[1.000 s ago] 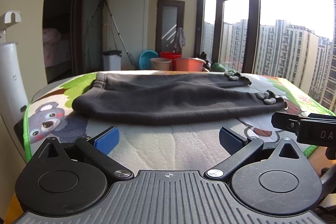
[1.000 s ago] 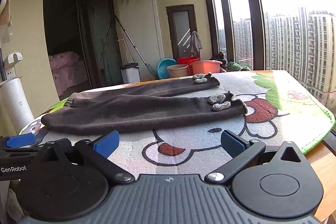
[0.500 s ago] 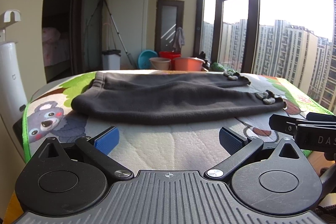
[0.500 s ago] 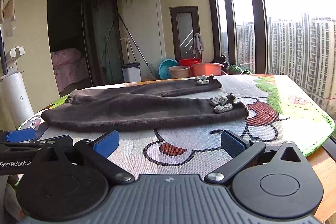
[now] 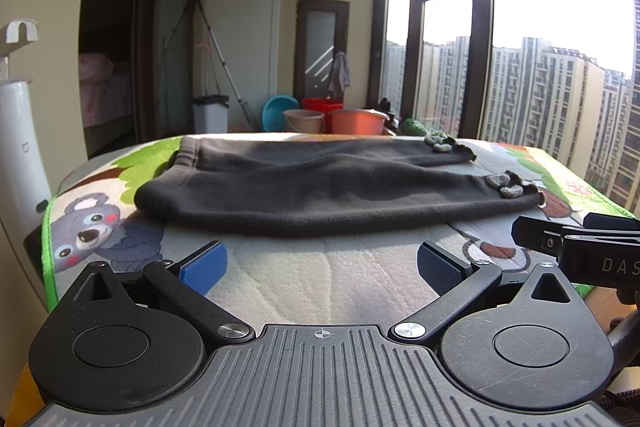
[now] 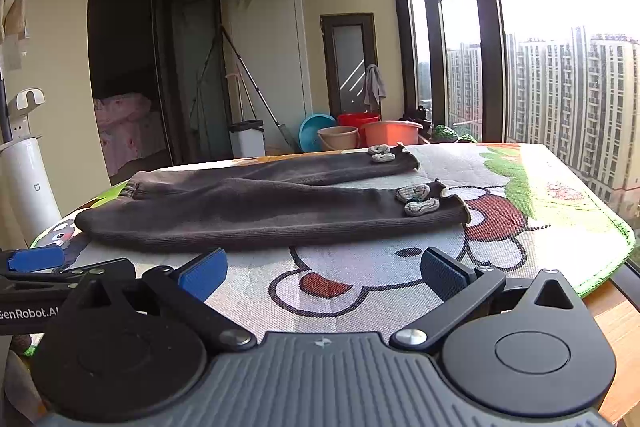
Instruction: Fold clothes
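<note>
A pair of dark grey trousers (image 5: 320,187) lies flat across the cartoon-print mat (image 5: 304,279), waistband to the left, two legs stretching right, each cuff with small grey bows. It also shows in the right wrist view (image 6: 260,215). My left gripper (image 5: 320,267) is open and empty, hovering over the mat in front of the trousers' near edge. My right gripper (image 6: 322,271) is open and empty, in front of the near leg. Each gripper shows at the edge of the other's view.
The mat (image 6: 560,211) covers a table whose wooden edge (image 6: 616,323) shows at right. A white cylindrical appliance (image 6: 28,187) stands at left. Buckets and basins (image 6: 360,135) sit on the floor beyond. A large window is on the right.
Both grippers have barely shifted; the right gripper has tilted slightly lower in the left view. The trousers have not moved.
</note>
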Demonstrator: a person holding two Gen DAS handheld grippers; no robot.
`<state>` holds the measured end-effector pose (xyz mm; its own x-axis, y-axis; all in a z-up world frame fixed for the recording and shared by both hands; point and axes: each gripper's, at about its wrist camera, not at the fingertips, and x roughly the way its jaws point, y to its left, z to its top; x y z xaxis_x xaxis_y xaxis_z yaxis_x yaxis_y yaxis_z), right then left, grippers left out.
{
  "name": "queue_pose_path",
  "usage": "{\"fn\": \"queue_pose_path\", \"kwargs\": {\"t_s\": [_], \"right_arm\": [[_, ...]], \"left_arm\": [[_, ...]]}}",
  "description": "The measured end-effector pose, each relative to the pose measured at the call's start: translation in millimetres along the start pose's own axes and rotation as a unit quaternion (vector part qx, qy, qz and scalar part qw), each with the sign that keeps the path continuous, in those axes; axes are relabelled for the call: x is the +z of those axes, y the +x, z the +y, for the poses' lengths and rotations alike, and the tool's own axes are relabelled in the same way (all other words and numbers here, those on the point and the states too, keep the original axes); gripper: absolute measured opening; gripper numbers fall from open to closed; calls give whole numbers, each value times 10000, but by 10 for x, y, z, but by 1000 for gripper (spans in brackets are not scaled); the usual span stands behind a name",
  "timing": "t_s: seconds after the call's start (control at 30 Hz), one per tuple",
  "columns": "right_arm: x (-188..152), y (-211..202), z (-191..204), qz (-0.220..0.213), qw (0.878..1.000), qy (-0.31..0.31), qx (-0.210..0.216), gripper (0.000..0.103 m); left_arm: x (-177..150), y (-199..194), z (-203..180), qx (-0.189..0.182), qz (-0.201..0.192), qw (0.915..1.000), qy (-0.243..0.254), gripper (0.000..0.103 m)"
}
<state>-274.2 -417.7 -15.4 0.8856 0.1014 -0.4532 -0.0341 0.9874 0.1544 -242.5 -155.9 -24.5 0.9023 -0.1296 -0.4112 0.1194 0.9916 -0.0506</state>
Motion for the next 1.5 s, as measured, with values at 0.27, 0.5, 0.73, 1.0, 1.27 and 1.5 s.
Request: {"fn": "queue_pose_path", "kwargs": {"t_s": [0.27,0.5,0.73,1.0,1.27,1.5], "right_arm": [[4,7,6,-3,10000,-8,-2,103],[2,22,-19,-5,10000,-19,8,103],[-8,30,-13,-5,10000,-54,0,103],[-15,37,-34,-6,10000,-80,-8,103],[-18,46,-41,-8,10000,-50,7,103],[-18,53,-49,-4,10000,-38,5,103]], "left_arm": [[-8,13,20,-4,28,10000,-15,103],[7,34,48,17,122,9998,-138,103],[9,32,58,1,115,9998,-190,103],[11,26,89,-48,79,9996,-284,103],[11,10,79,-71,31,9995,-299,103],[13,18,85,-68,46,9995,-305,103]]}}
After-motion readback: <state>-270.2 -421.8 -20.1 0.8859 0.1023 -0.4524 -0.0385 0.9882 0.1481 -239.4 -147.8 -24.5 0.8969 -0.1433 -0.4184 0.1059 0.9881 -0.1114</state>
